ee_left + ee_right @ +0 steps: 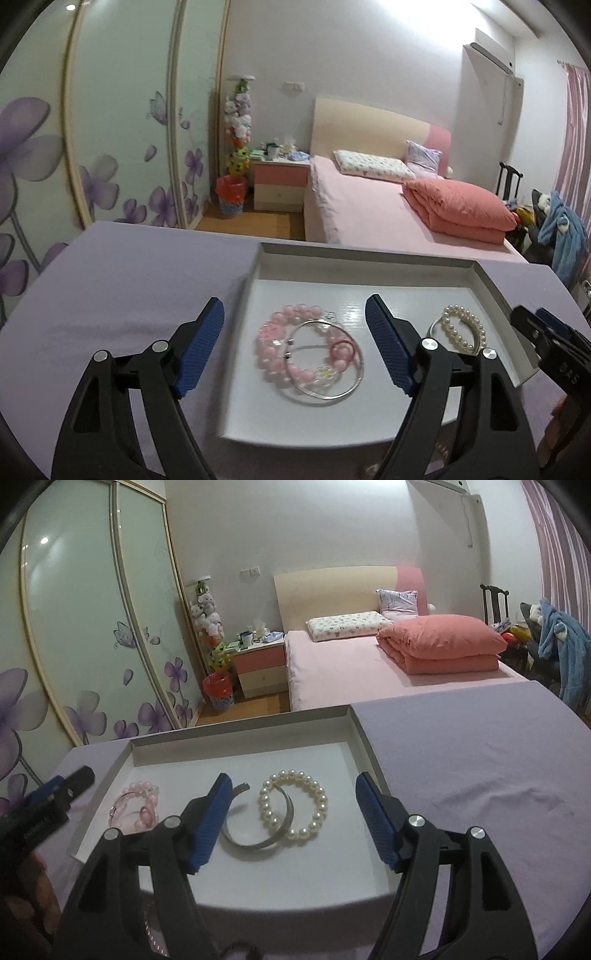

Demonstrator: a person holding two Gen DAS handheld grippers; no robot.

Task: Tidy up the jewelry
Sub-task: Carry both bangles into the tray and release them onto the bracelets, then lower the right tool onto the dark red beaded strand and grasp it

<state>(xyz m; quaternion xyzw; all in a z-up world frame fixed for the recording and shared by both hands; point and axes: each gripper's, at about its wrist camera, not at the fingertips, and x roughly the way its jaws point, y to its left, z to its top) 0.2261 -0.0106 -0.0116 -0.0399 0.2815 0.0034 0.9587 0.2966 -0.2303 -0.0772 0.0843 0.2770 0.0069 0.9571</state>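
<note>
Pink beads (295,343) lie flat in the white tray (369,266), straight ahead between our left gripper's (295,347) open, empty jaws, while the right gripper (291,819) (also open, empty) frames the pearl bracelet (295,805).

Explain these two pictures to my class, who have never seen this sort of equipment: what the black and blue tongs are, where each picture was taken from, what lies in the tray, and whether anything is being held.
There is no robot. A person holds a two-fingered gripper in each hand, each carrying a camera that looks along its fingers. One picture looks out from the left gripper, the other from the right gripper; each also shows the other gripper at its edge. Both hang open over a shallow white tray on a lilac-covered table in a bedroom. In the tray lie a pink bead bracelet with a thin silver ring across it, a pearl bracelet, and a flat silver bangle overlapping the pearls. Nothing is held yet.
</note>
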